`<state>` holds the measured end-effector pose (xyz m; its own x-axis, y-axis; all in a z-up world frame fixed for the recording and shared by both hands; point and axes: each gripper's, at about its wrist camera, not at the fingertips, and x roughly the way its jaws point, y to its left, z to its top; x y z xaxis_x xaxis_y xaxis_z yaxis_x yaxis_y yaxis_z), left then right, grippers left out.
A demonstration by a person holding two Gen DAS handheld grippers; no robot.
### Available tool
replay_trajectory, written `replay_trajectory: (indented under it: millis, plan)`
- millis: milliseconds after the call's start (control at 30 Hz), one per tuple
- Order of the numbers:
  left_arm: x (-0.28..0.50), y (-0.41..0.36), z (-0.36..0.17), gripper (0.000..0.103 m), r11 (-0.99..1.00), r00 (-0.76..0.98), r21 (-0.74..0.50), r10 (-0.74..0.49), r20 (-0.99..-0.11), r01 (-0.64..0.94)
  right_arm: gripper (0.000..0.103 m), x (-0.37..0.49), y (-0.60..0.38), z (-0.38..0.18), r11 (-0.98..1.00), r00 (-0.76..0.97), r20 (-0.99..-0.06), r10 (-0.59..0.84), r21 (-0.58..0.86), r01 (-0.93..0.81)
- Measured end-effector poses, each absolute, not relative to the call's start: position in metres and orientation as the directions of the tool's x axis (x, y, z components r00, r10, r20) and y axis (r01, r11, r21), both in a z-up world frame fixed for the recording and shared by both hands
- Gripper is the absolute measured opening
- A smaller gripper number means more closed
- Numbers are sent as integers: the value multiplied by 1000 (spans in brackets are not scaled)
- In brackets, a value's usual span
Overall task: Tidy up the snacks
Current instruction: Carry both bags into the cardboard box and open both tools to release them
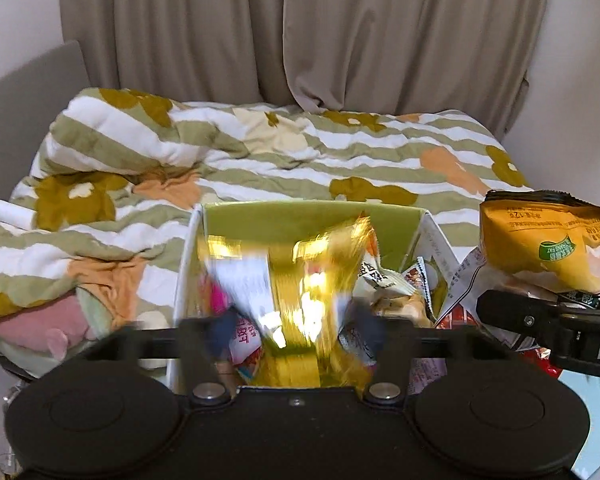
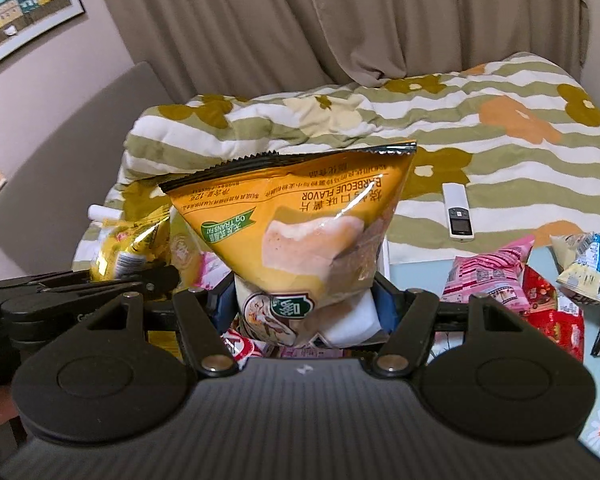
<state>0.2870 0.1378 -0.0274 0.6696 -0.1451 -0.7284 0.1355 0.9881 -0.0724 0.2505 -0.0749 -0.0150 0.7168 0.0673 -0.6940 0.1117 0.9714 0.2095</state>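
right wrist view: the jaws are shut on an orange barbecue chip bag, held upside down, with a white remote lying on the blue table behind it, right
Not quite. The white remote lies on the striped floral bedspread, not on the blue table. The rest holds: in the right wrist view the right gripper has its jaws shut on the orange barbecue chip bag, whose print reads upside down.

Gold packet (image 1: 300,280) blurred; box (image 1: 312,216) bottom hidden.

Glossy foil chip bag (image 2: 296,232), soft cloth quilt (image 1: 260,152), matt black plastic tongs (image 2: 304,304).
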Motion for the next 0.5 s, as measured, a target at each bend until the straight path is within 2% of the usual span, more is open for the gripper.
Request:
replay_trajectory:
  millis: [33,233,500]
  plan:
    - [286,140,-28,98,988,679,-76,-147,-719,134,81,253,-74,-17,970,713,-698,63,210,120]
    - [266,148,-31,98,988,678,-80,-148,-720,131,81,258,-71,-22,975,692,-720,44,183,129]
    - [237,154,-22,98,996,699,-45,-83,-710,72,82,267,-58,-23,983,662,-742,109,178,38]
